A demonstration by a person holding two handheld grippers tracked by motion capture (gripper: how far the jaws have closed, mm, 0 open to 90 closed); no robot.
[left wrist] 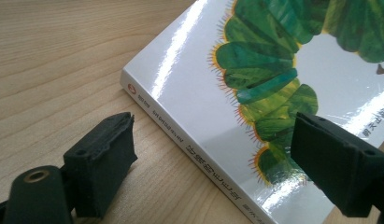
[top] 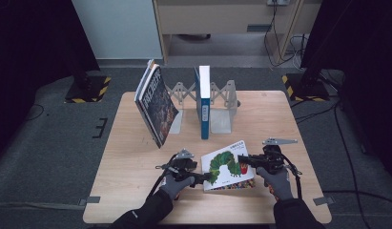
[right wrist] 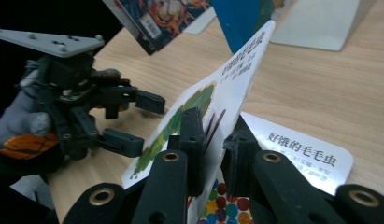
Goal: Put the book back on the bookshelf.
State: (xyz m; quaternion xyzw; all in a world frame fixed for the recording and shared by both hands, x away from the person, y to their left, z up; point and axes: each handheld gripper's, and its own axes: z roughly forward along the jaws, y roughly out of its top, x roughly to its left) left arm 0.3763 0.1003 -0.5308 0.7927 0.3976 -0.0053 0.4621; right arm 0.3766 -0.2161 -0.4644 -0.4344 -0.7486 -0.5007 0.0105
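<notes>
A picture book with a green caterpillar on its white cover lies near the front edge of the light wooden bench, between the person's two gloved hands. The right tongs are clenched on the front cover of this caterpillar book, the black jaws pinching the cover's free edge and holding it tilted up off the pages; under the raised cover, the title page with black characters and an endpaper of coloured dots lie exposed. In the high view the right tongs sit at the book's right side, with a grey three-cornered plate on top.

The left tongs stand released at the book's spine side. In the left gripper view the left tongs straddle the spine corner: one jaw hangs over bare wood just beside the spine, the other over the cover's green body segments, and neither pad presses on the book.

Farther back on the bench, an expanding metal bookend rack holds a blue book upright, while a dark-covered large book leans at a slant to the left of it, well apart from the caterpillar book.
</notes>
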